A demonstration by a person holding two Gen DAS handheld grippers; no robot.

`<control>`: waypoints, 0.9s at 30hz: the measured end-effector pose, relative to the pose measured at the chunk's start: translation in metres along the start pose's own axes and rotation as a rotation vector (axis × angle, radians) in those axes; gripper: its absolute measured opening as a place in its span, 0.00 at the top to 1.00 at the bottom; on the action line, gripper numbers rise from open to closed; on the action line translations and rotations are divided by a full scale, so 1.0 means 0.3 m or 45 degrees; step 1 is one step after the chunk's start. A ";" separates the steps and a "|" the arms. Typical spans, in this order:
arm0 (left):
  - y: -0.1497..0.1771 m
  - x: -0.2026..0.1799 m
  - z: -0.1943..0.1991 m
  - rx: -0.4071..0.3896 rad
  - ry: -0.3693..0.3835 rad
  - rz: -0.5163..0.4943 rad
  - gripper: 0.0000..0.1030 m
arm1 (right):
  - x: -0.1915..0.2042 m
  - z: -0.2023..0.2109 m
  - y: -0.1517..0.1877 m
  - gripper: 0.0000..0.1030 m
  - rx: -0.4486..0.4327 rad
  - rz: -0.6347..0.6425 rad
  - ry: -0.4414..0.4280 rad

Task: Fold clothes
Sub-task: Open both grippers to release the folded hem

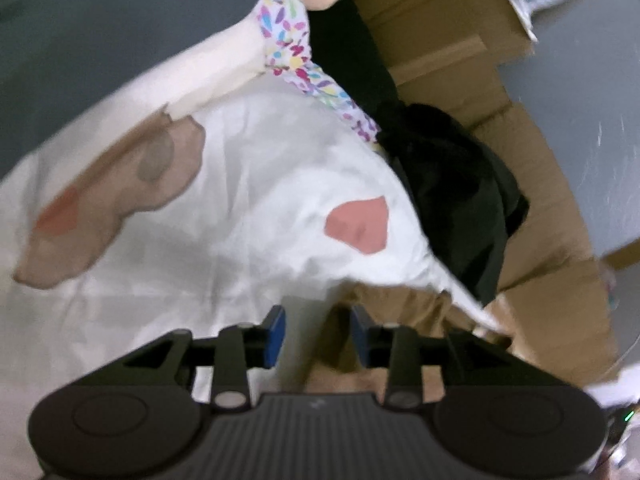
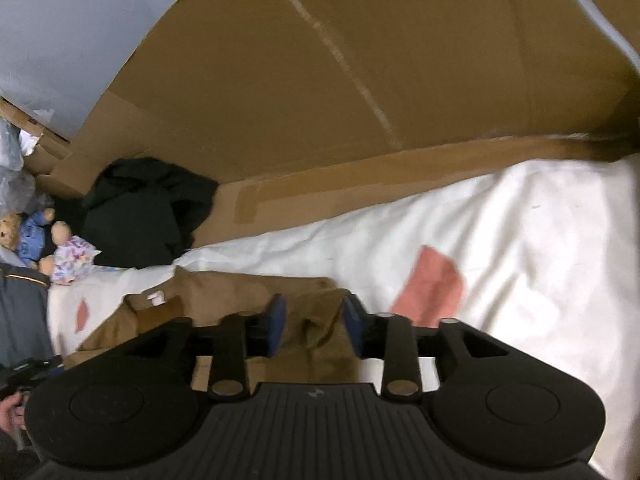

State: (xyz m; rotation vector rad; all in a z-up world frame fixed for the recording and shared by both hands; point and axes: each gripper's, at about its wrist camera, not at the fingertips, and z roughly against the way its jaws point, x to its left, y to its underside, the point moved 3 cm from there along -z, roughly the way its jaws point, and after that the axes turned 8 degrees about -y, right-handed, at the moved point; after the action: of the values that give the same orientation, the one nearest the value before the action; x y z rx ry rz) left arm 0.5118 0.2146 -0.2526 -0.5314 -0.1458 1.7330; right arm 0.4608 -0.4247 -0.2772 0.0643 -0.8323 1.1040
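Note:
A brown garment (image 2: 240,292) lies crumpled on a white sheet (image 2: 520,240) printed with pink patches. My right gripper (image 2: 314,324) hangs just over the garment's right end. Its blue pads (image 2: 276,320) stand apart and brown cloth shows in the gap without being pinched. In the left wrist view the same brown garment (image 1: 400,308) shows at the edge of the white sheet (image 1: 260,184). My left gripper (image 1: 318,334) is open above that edge, with nothing pressed between its pads (image 1: 276,334).
A black garment (image 2: 148,208) is heaped against a large cardboard box (image 2: 320,80), also visible as black garment (image 1: 452,200). A doll in a colourful dress (image 1: 288,32) and a teddy bear (image 2: 24,236) lie at the sheet's far end. A person's hand (image 2: 10,408) shows at the lower left.

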 end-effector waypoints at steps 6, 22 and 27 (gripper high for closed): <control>0.072 -0.048 -0.048 0.070 -0.067 -0.216 0.63 | -0.038 0.027 0.049 0.57 0.044 0.130 0.119; 0.020 -0.150 -0.126 0.027 -0.152 -0.373 0.62 | 0.023 -0.100 0.065 0.56 0.071 0.504 0.303; -0.029 -0.177 -0.131 -0.052 -0.135 -0.368 0.61 | 0.035 -0.126 0.023 0.56 0.031 0.564 0.309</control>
State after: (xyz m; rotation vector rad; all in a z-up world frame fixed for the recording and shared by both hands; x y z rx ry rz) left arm 0.5436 0.1587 -0.2698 -0.4257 -0.3188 1.4783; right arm 0.4784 -0.3969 -0.2995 -0.2410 -0.6276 1.5036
